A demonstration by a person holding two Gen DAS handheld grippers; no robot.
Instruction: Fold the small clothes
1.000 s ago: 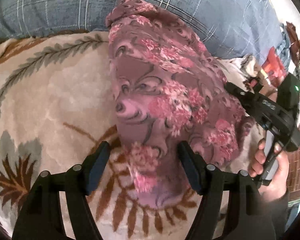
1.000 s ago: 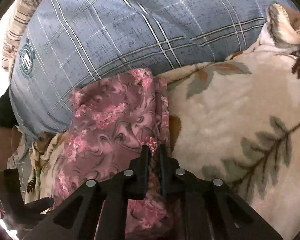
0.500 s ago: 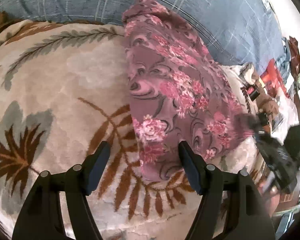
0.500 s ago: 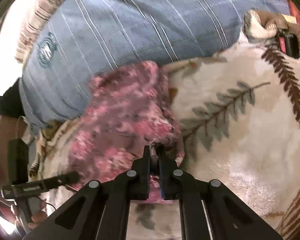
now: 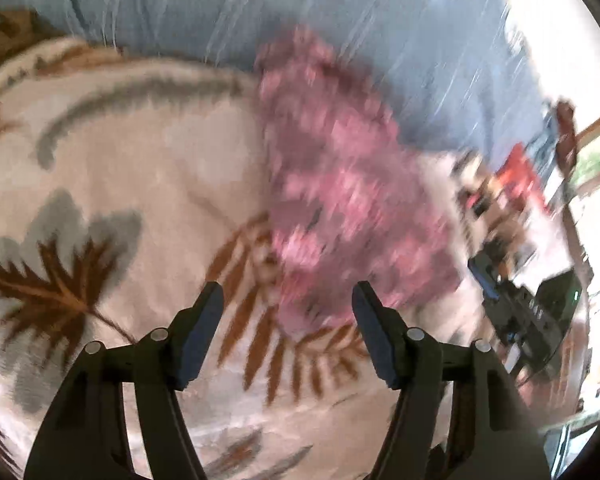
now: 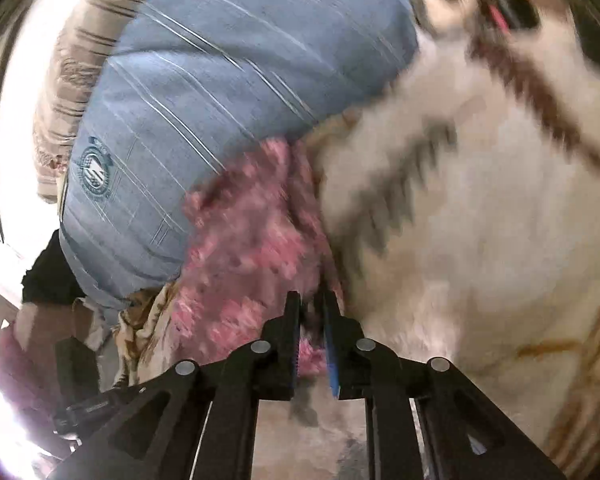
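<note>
From my left wrist camera, everything is smeared by motion, but I can place things against the blue plaid pillow at the top. The pink floral garment runs from the pillow's lower edge down across the cream leaf-print blanket toward my left gripper. Its jaws have just been closing a little, yet they stand well apart with only the garment's near end and blanket showing between them, nothing pinched. Off to the right, away from the pillow, I see the dark body of my right gripper.

From my right wrist camera, the same pillow fills the upper left and the garment lies bunched just below it, trailing down to my right gripper. Those jaws have just been opening slightly, but they are nearly together with a fold of pink cloth caught between them; I think it is held, though the blur makes that hard to swear to.

I judge this cloth thin, light and floppy, likely to sag and slide on itself. I would take it at an edge or corner, where layers are few, and keep both ends taut.
</note>
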